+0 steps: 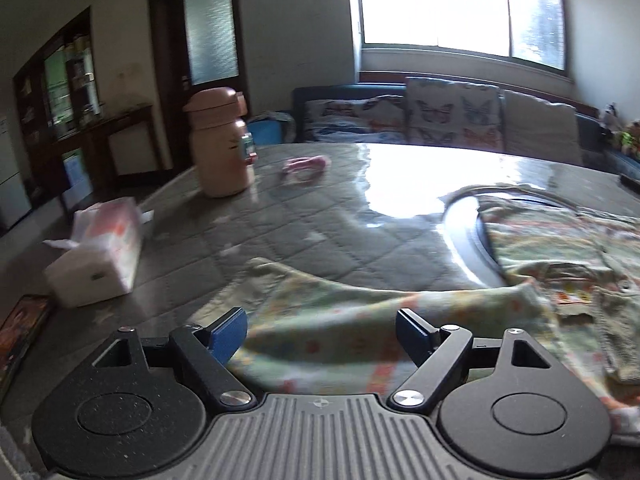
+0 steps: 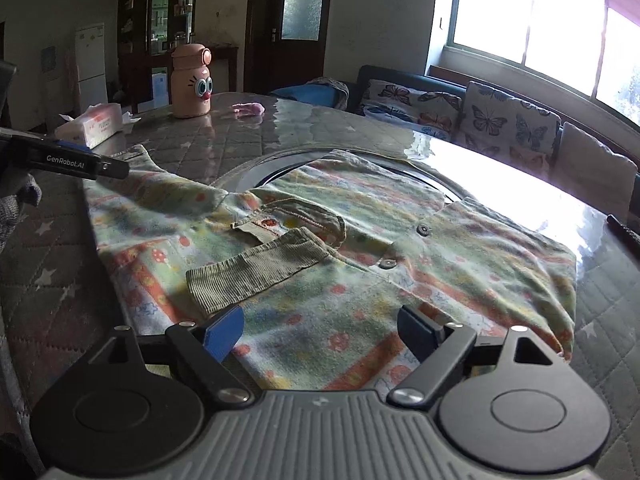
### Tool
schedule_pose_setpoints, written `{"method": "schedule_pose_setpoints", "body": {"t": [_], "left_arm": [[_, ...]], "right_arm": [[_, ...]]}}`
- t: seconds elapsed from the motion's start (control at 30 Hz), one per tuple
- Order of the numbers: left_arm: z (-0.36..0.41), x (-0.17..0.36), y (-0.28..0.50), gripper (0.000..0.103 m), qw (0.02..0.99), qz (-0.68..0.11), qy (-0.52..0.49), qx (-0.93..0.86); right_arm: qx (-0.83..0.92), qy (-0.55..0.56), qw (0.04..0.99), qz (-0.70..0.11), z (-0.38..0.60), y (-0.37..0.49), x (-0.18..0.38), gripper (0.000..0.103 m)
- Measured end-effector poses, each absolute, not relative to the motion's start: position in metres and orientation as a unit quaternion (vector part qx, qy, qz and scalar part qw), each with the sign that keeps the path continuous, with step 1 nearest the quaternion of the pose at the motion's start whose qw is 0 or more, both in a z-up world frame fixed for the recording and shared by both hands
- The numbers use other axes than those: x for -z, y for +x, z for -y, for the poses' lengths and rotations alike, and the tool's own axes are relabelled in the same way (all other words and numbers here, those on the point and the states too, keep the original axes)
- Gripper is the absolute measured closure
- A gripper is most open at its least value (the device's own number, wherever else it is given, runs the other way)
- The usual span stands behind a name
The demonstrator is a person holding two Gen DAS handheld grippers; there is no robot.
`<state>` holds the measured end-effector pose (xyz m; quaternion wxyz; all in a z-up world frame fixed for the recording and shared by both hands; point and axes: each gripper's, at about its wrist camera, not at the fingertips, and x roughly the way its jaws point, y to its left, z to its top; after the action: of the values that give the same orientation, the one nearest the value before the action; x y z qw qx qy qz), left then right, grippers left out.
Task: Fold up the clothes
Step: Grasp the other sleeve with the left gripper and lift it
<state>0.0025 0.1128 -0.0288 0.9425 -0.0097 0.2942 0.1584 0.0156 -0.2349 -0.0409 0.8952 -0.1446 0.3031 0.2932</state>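
Observation:
A small pale-green shirt [image 2: 360,240] with orange bands, mushroom prints and buttons lies flat on the quilted table cover [image 2: 224,140]. An olive corduroy cuff [image 2: 256,272] is folded across its chest. One sleeve [image 2: 160,188] stretches out to the left. My right gripper [image 2: 322,332] hangs open just over the shirt's near hem, nothing between its blue pads. My left gripper [image 1: 320,332] is open too, over that sleeve [image 1: 340,312] with cloth below the jaws but not pinched. In the right wrist view the left gripper [image 2: 108,168] shows at the sleeve's far end, held by a gloved hand [image 2: 16,204].
A round glass turntable [image 2: 280,164] lies partly under the shirt. At the far left stand a pink cartoon-face bottle [image 2: 191,84], a tissue pack [image 2: 92,120] and a small pink item [image 2: 249,109]. A dark stick [image 2: 624,232] lies at the right edge. A sofa with butterfly cushions [image 2: 500,124] is behind.

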Motion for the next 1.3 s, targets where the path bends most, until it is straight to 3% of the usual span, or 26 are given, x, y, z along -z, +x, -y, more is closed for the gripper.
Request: {"method": "schedule_pose_setpoints", "body": {"t": [0.17, 0.33, 0.5, 0.63, 0.7, 0.97, 1.3], "left_arm": [[-0.146, 0.030, 0.002, 0.035, 0.931, -0.295, -0.054, -0.206], [-0.172, 0.033, 0.003, 0.057, 0.915, -0.310, -0.099, -0.237], [-0.177, 0.037, 0.003, 0.065, 0.912, -0.316, -0.111, -0.236], [-0.177, 0.035, 0.004, 0.086, 0.916, -0.313, -0.124, -0.220], [-0.175, 0.032, 0.003, 0.091, 0.918, -0.309, -0.128, -0.213], [-0.136, -0.008, -0.004, 0.093, 0.945, -0.263, -0.137, -0.137], [-0.013, -0.055, 0.005, 0.094, 0.966, -0.224, -0.104, 0.077]], "right_arm": [[-0.292, -0.139, 0.896, -0.305, 0.238, 0.017, 0.040, 0.017], [-0.290, -0.131, 0.896, -0.310, 0.239, 0.019, 0.041, 0.017], [-0.288, -0.128, 0.896, -0.313, 0.240, 0.021, 0.041, 0.017], [-0.284, -0.121, 0.899, -0.311, 0.243, 0.020, 0.040, 0.017], [-0.280, -0.118, 0.901, -0.309, 0.245, 0.019, 0.039, 0.017], [-0.261, -0.087, 0.912, -0.304, 0.266, 0.015, 0.034, 0.017], [-0.220, -0.027, 0.932, -0.287, 0.316, 0.006, 0.029, 0.020]]}}
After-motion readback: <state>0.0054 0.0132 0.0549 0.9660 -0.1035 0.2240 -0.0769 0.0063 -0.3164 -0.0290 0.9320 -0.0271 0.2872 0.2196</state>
